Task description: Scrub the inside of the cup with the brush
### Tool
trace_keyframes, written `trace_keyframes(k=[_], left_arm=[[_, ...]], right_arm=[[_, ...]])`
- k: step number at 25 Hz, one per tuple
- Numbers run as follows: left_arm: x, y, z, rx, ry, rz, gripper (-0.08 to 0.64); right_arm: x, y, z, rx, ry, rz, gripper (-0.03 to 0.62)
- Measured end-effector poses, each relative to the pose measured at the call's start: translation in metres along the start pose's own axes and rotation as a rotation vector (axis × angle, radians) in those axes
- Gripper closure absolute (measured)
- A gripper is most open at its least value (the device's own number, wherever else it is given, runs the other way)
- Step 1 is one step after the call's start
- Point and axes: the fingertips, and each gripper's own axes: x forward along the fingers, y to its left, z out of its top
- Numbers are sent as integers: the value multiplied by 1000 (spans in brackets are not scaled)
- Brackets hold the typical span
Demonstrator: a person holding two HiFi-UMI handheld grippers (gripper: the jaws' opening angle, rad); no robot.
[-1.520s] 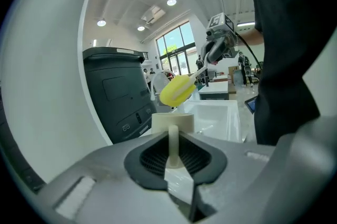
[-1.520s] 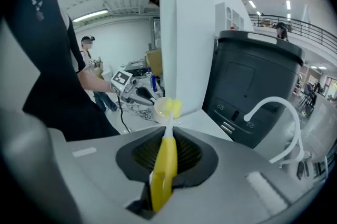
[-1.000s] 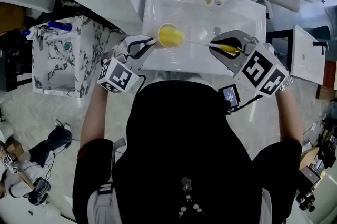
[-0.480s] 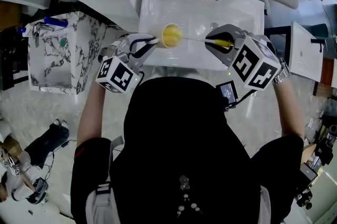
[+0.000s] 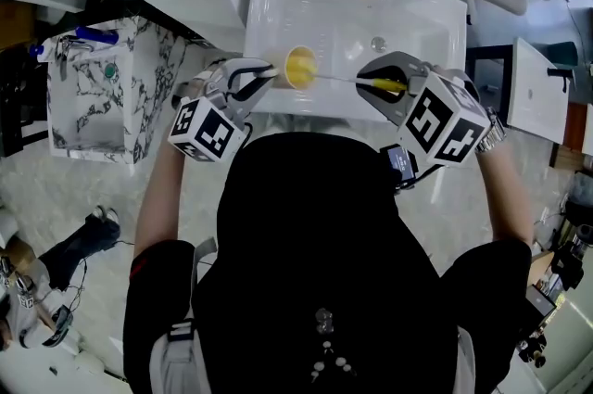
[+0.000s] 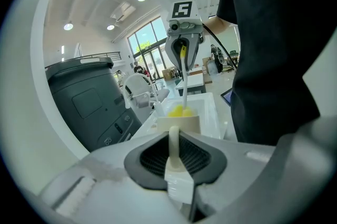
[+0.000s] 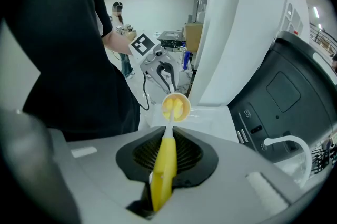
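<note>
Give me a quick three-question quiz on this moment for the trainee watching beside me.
1. True or false: the yellow head of the brush sits inside the cup.
2. What is the left gripper shut on? A) the cup's handle B) the brush C) nothing
3. Fill in: the right gripper holds the brush by its yellow ___.
Key: 1 true; 2 A; 3 handle.
</note>
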Motion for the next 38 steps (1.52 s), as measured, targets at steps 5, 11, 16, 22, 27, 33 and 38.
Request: trace_keyframes(k=[5,11,16,22,27,33,38], left_arm=[[3,-2,-5,11,13,-15,512],[3,-5,-7,48,31,-30,512],[2,-6,-4,63,23,-35,513],[-3,-4,2,36,7,-20,512],[-4,-5,-2,46,6,-23,512],[-4,-6,-4,36,-7,-17,512],[-2,-9,-2,40,-12,-26,512]], right_arm=[[1,0,6,3,-10,8,552],[-2,-6,8,14,-8,2,552],[-1,-10,4,9,18,-2,552],[3,-7,-1,4,48,-2,552],[10,-1,-2,8,50,-1,552],[15,6,4,45,12,7,552],[14,9,9,69,-13,20,552]])
